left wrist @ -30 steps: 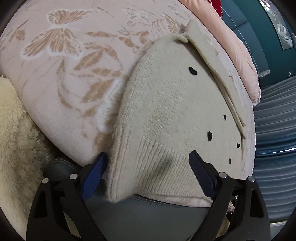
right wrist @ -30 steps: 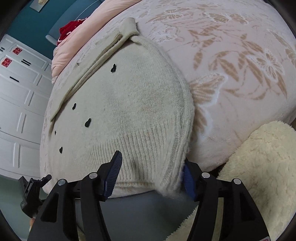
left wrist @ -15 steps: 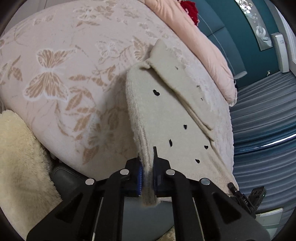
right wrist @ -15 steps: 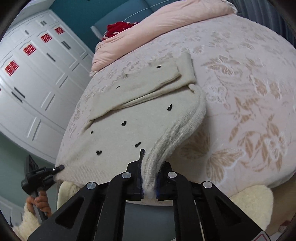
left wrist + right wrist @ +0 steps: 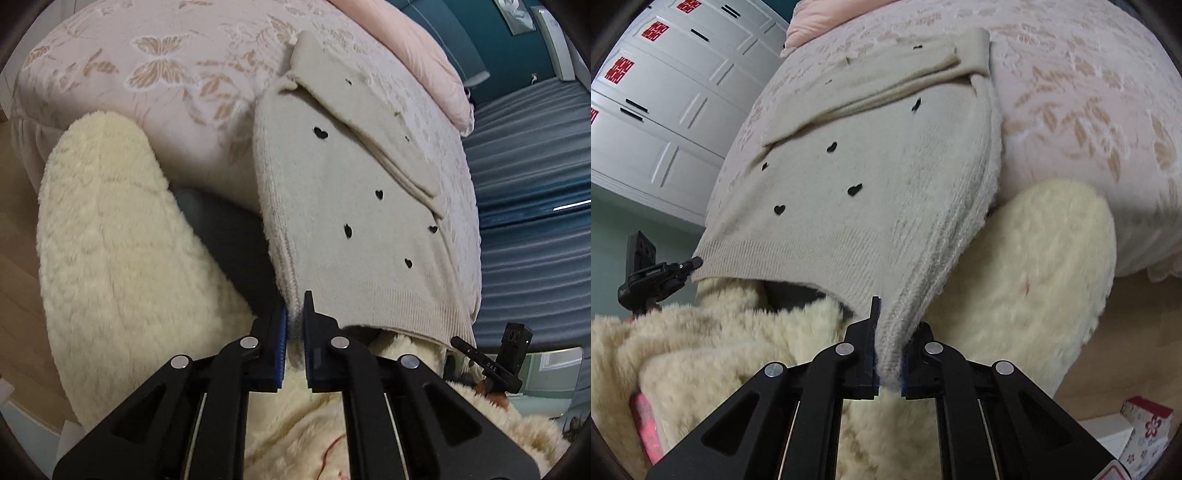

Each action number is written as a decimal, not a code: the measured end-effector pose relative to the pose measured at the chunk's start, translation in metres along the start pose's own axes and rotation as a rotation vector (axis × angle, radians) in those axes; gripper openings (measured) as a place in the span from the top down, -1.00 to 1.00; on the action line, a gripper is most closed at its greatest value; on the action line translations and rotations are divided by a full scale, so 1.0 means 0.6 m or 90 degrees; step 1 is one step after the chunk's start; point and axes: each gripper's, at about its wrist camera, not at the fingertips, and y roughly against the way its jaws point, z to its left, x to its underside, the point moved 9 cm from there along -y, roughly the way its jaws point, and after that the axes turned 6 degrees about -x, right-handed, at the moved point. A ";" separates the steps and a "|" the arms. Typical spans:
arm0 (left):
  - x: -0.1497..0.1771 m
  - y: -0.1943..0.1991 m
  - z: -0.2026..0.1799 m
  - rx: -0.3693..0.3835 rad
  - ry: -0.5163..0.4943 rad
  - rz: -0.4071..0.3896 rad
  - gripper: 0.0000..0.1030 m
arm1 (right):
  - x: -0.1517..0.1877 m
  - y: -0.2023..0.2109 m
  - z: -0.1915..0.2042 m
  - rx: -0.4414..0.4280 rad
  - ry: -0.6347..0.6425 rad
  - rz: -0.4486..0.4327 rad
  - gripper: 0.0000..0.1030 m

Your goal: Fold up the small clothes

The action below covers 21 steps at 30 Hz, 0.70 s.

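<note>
A small beige knit sweater (image 5: 354,206) with black heart marks lies on the bed, its sleeves folded across the far part. My left gripper (image 5: 294,325) is shut on the sweater's near left hem corner and holds it lifted off the bed. In the right wrist view the same sweater (image 5: 871,162) stretches away, and my right gripper (image 5: 890,354) is shut on its near right hem corner, also raised. The hem sags between the two corners. The other gripper's black tip shows at each view's outer edge (image 5: 491,365) (image 5: 653,277).
The bed has a pink bedspread (image 5: 177,74) with butterfly and leaf patterns and a pink duvet (image 5: 417,40) at the far end. A cream fleece sleeve (image 5: 122,258) fills the near foreground. White cabinets (image 5: 657,92) stand left, wooden floor (image 5: 1126,332) and a floral box (image 5: 1145,424) right.
Both grippers went from open around the hem to shut on its corners. They then rose and pulled back, lifting the sweater's near edge off the bed.
</note>
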 end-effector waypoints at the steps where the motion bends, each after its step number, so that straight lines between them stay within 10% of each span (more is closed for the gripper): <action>1: 0.007 0.009 -0.001 -0.002 -0.004 0.005 0.88 | 0.013 0.003 0.003 -0.009 -0.010 -0.002 0.87; 5: -0.050 0.070 -0.022 0.016 0.001 -0.063 0.87 | -0.046 0.063 0.023 -0.042 -0.018 -0.087 0.87; 10: -0.250 0.098 -0.104 0.030 -0.065 -0.211 0.87 | -0.282 0.139 0.014 -0.060 0.023 -0.258 0.87; 14: -0.387 0.019 -0.145 0.006 -0.059 -0.283 0.77 | -0.438 0.074 -0.037 -0.040 -0.016 -0.325 0.71; 18: -0.439 -0.123 -0.119 -0.095 -0.029 -0.230 0.36 | -0.468 -0.009 -0.101 0.104 -0.096 -0.359 0.26; 21: -0.429 -0.144 -0.087 -0.111 -0.009 -0.238 0.04 | -0.420 -0.019 -0.119 0.082 -0.177 -0.413 -0.23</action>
